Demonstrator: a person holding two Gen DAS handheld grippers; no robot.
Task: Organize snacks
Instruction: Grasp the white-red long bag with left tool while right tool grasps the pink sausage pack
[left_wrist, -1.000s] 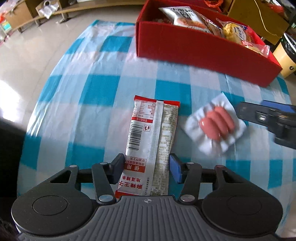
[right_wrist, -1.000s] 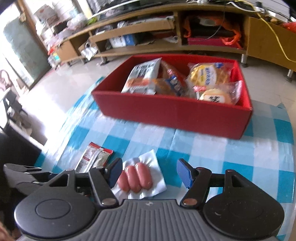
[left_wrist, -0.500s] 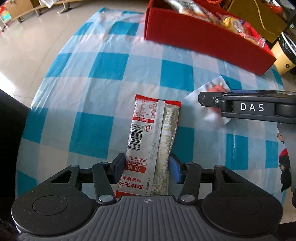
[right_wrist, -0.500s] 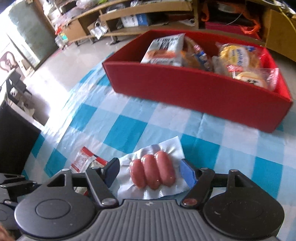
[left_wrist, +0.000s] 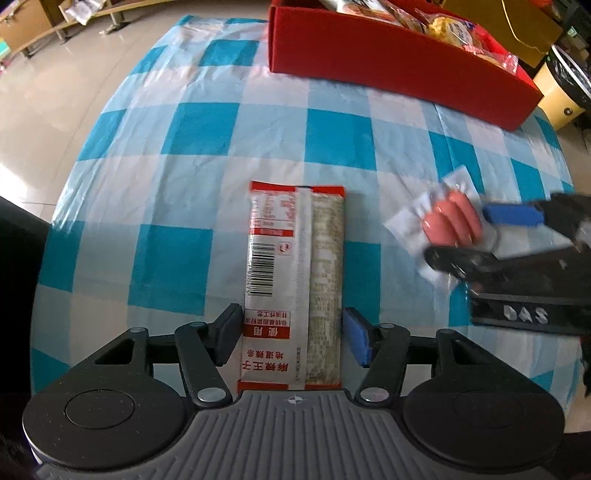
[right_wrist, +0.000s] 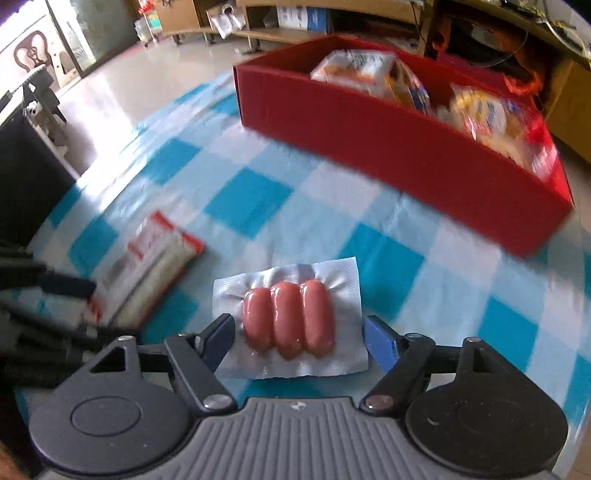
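While both snack packs lie flat on the blue-and-white checked tablecloth (left_wrist: 184, 122), each gripper straddles one of them. The left gripper (left_wrist: 293, 338) has its jaws opening around the long flat red-and-white foil snack packet (left_wrist: 295, 266), near the tabletop's near edge; the pads sit just beside the packet's long sides without visibly pressing. The right gripper (right_wrist: 299, 338) has its jaws closing about the clear vacuum-sealed pack of three pink sausages (right_wrist: 290, 317), nearer the middle, and gaps show on both sides. The red rectangular cardboard box (right_wrist: 388, 147), already holding bagged snacks, stands toward the far edge. Both packs look light. The foil packet seems thin, floppy and slick, so pinching across its width near the middle should keep it from drooping. The sausage pack's film border is limp; gripping the firm sausages themselves looks safer.
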